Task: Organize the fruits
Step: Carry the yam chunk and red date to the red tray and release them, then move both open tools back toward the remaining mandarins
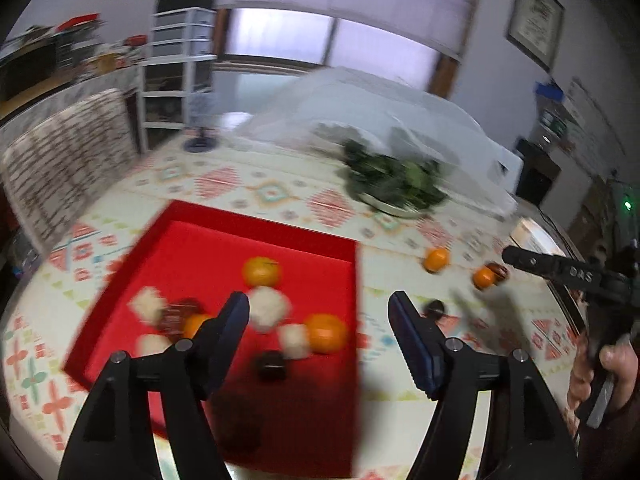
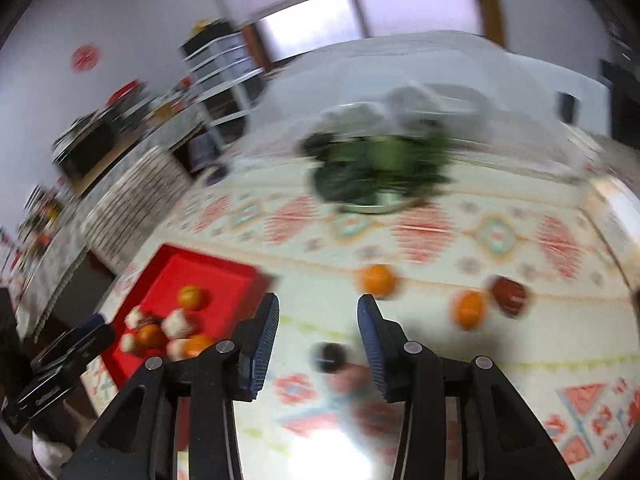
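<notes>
While both views are smeared, the layout reads clearly enough.
Red tray (image 1: 316, 240): sits on the patterned tablecloth (image 1: 248, 184), low walls all round; its right wall runs just left of the bare strip of cloth.
Tray contents: three oranges (image 1: 261, 271), white foam-wrapped fruits (image 1: 267, 307) and dark round fruits (image 1: 272, 365), bunched toward the middle; red floor open along the far wall.
Loose fruit: two oranges (image 2: 376, 279) and a dark red fruit (image 2: 510, 295) lie on the cloth right of the tray, with a small dark fruit (image 2: 330, 357) nearer.
Open room: wide bare cloth between the tray and the loose fruit; a plate of leafy greens (image 1: 394, 180) stands well beyond.
Table edge: curves away at far right.
Left gripper (image 1: 318, 312): angled down over the tray's right half, jaws spread wide, nothing between them.
Right gripper (image 2: 318, 316): angled down over the cloth, jaws partly apart, empty, the small dark fruit showing in the gap below.
Hand (image 1: 608, 376): wraps the right gripper's handle.
</notes>
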Action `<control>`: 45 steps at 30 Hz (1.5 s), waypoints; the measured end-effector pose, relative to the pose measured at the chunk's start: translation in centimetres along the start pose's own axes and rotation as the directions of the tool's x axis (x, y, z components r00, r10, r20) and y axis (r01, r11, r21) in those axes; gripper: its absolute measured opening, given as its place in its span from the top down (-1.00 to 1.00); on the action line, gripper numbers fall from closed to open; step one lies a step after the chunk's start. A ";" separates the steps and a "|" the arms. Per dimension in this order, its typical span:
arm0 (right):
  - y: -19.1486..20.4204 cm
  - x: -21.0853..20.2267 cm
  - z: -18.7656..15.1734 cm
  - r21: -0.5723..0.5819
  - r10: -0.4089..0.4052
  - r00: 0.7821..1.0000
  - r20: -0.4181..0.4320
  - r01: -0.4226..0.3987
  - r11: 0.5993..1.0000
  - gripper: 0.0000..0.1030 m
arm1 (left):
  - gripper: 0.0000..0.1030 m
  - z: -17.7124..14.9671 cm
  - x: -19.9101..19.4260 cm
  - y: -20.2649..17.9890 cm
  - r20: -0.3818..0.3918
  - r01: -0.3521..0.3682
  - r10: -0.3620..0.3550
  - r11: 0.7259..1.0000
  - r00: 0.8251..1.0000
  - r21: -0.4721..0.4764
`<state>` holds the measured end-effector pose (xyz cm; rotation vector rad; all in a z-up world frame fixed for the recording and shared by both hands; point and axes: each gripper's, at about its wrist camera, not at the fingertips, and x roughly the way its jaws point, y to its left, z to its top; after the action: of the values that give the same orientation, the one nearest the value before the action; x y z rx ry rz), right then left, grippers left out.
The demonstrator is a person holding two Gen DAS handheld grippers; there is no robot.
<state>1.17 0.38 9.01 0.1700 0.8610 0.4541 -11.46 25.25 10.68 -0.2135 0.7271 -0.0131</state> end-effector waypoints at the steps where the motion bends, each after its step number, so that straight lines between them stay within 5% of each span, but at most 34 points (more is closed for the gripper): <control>1: -1.4 -0.3 -0.2 0.018 -0.014 1.000 0.000 0.014 1.000 0.13 | -0.39 -0.1 0.7 -1.3 -0.017 0.016 -0.016 1.000 1.000 0.021; 11: -8.5 0.9 -2.1 0.106 -0.027 0.998 -0.049 0.032 0.994 0.13 | -0.39 -0.9 6.2 -9.7 -0.149 0.087 -0.065 0.985 0.987 0.150; 19: -9.0 4.0 -1.9 0.108 -0.021 0.998 -0.064 0.028 0.994 0.13 | -0.39 1.5 8.9 -10.9 -0.132 0.001 0.022 0.985 0.991 0.170; 31: -8.6 5.5 -1.4 0.100 -0.041 0.997 -0.066 0.048 0.994 0.09 | -0.39 1.4 8.0 -11.9 -0.006 -0.174 0.180 0.956 0.984 0.237; 45: -8.4 7.6 -0.6 0.106 -0.115 0.991 -0.073 0.122 0.987 0.16 | -0.47 1.3 8.0 -12.1 -0.003 -0.172 0.179 0.952 0.984 0.253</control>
<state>7.68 -3.76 0.67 0.2046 0.9566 0.3023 -3.84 12.99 8.73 0.0956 0.7604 0.0613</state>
